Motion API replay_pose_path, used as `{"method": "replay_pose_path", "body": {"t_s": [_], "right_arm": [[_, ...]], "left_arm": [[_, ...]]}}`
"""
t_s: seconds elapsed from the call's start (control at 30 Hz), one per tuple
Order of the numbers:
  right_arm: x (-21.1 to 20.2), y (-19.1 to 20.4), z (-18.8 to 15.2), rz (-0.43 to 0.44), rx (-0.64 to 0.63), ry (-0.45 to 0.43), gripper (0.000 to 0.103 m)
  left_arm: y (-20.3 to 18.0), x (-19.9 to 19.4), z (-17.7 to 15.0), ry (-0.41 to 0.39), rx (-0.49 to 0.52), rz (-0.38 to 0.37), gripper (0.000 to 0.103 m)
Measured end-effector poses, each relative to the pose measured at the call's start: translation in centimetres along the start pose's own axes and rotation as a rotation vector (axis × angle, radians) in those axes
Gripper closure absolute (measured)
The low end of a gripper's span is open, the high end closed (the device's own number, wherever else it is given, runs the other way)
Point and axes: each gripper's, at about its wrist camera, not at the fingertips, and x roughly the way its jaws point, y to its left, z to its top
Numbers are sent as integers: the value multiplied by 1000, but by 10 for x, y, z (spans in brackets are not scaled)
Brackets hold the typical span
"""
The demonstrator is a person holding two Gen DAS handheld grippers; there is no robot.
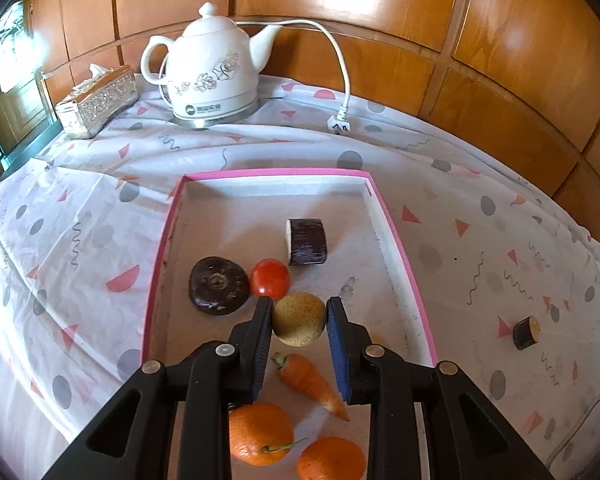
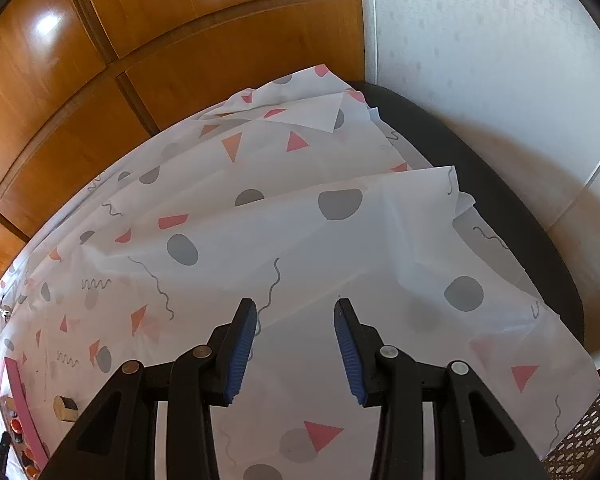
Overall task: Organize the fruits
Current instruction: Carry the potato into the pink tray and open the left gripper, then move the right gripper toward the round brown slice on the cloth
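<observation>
Left claw: a round yellow-green speckled fruit is bracketed between its blue pads at lower centre of the frame, inside the pink-rimmed shallow tray; firm contact cannot be told.

Right claw: held wide apart, nothing gripped, above the patterned bench cloth.

Risk: the smooth fruit may be squeezed out and rolled against the red tomato.

Writing: the logo on the white ceramic kettle is judged illegible.

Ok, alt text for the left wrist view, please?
The left gripper brackets a yellow-brown round fruit inside a pink-rimmed tray, which also holds a tomato, carrot and two oranges. A white kettle stands behind.
</observation>
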Motion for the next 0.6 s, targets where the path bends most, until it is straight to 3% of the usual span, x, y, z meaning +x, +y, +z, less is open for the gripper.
{"method": "replay_pose_path", "body": {"t_s": [0.07, 0.27, 0.6], "right_arm": [[1, 3, 0, 15, -16, 4, 62], [-2, 34, -8, 94, -152, 10, 62], [-10, 102, -43, 249, -477, 46, 62]], "left_arm": [[3, -4, -3, -8, -2, 5, 64], [9, -15, -10, -20, 8, 7, 64], [12, -38, -21, -62, 49, 6, 60]]}}
